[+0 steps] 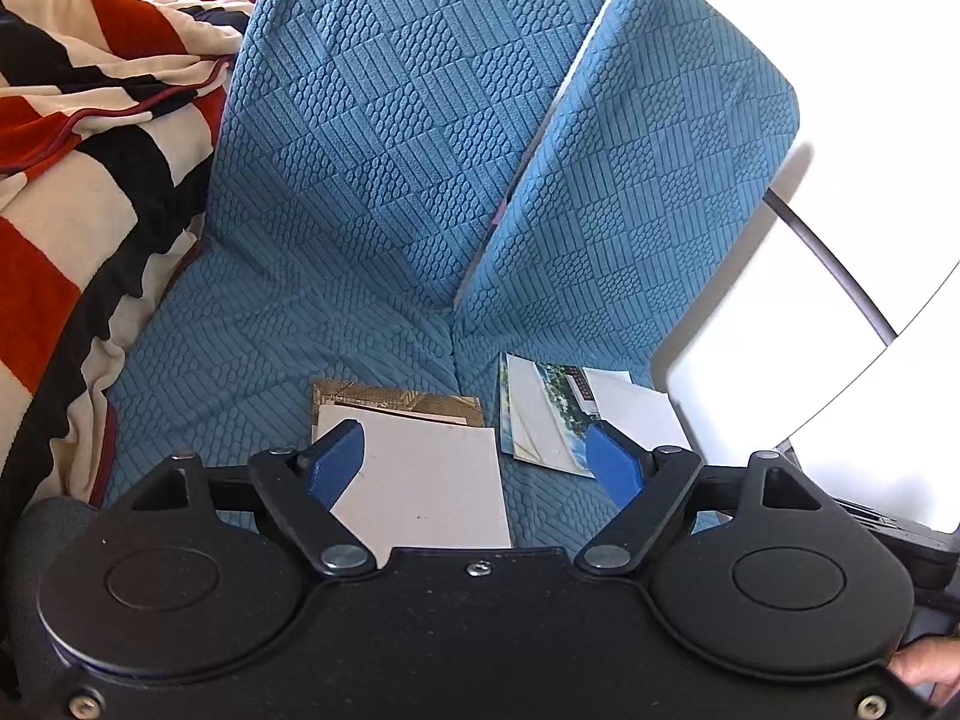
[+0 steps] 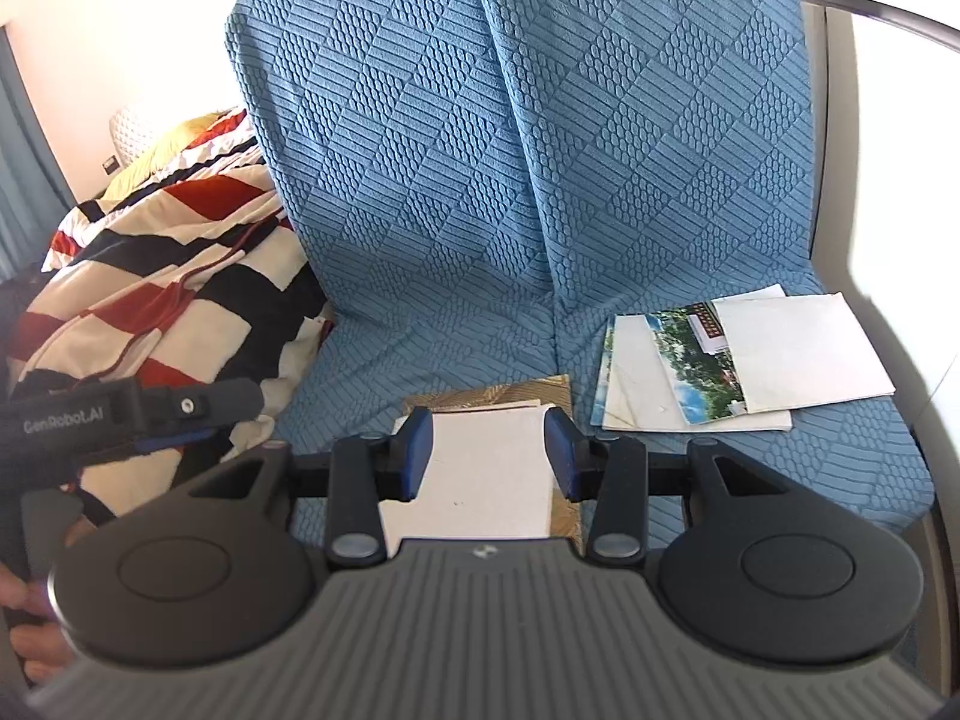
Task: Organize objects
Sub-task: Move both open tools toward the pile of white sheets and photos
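Observation:
Two piles of cards lie on the blue sofa seat (image 1: pixel 252 348). One pile has a plain white card (image 1: pixel 432 480) on top of a gold patterned card (image 1: pixel 414 402). The other pile (image 1: pixel 576 414) is spread out, with a landscape photo and white cards. My left gripper (image 1: pixel 474 456) is open, its fingers spanning both piles from above. In the right wrist view my right gripper (image 2: pixel 489 450) is open over the white card (image 2: pixel 486 480), and the gold card (image 2: pixel 510 390) shows behind it. The spread pile (image 2: pixel 738 360) lies to its right. Neither gripper holds anything.
A red, black and cream striped blanket (image 1: pixel 78 192) is heaped at the left of the sofa (image 2: pixel 156 300). Blue back cushions (image 1: pixel 390 120) stand behind the seat. A white table edge (image 1: pixel 810 360) is at the right. The left gripper's body (image 2: pixel 120 414) shows at the left.

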A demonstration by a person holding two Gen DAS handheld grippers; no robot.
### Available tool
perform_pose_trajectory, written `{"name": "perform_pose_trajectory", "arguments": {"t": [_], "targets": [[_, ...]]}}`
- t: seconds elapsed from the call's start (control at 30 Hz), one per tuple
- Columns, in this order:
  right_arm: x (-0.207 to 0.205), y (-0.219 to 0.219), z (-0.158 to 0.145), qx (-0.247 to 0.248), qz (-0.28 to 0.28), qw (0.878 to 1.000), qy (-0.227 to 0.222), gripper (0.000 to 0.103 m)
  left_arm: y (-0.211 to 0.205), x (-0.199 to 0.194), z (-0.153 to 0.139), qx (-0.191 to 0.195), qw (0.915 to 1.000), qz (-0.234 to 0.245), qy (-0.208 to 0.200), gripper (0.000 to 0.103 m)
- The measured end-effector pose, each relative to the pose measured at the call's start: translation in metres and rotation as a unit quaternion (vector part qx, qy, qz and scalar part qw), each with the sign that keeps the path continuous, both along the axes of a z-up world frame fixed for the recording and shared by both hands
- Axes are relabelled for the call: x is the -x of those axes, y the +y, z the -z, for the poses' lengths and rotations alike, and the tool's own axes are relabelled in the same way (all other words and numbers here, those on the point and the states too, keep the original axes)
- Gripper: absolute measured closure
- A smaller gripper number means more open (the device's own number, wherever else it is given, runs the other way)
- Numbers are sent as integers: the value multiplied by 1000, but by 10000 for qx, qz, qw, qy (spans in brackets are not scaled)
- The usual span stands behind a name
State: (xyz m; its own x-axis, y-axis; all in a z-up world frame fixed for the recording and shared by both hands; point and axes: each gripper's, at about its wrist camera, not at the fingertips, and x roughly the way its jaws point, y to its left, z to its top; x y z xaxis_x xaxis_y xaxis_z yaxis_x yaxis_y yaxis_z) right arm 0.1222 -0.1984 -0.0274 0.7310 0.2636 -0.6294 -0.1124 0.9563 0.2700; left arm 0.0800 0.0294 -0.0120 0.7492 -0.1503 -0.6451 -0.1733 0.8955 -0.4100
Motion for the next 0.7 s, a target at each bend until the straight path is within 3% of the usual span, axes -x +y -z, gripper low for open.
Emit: {"name": "perform_pose_trajectory", "arguments": {"t": [0.13, 0.5, 0.57, 0.7], "targets": [[6, -4, 3, 50, 63, 10000, 56, 59, -4, 0, 3, -21, 10000, 54, 57, 21], [7, -13, 13, 121, 173, 9997, 158, 58, -19, -8, 10, -102, 9998, 155, 64, 6], [7, -15, 13, 132, 198, 9996, 160, 51, -21, -9, 11, -82, 9998, 160, 44, 5], [7, -21, 12, 151, 242, 9995, 127, 50, -26, -13, 12, -118, 9998, 182, 50, 4]]}}
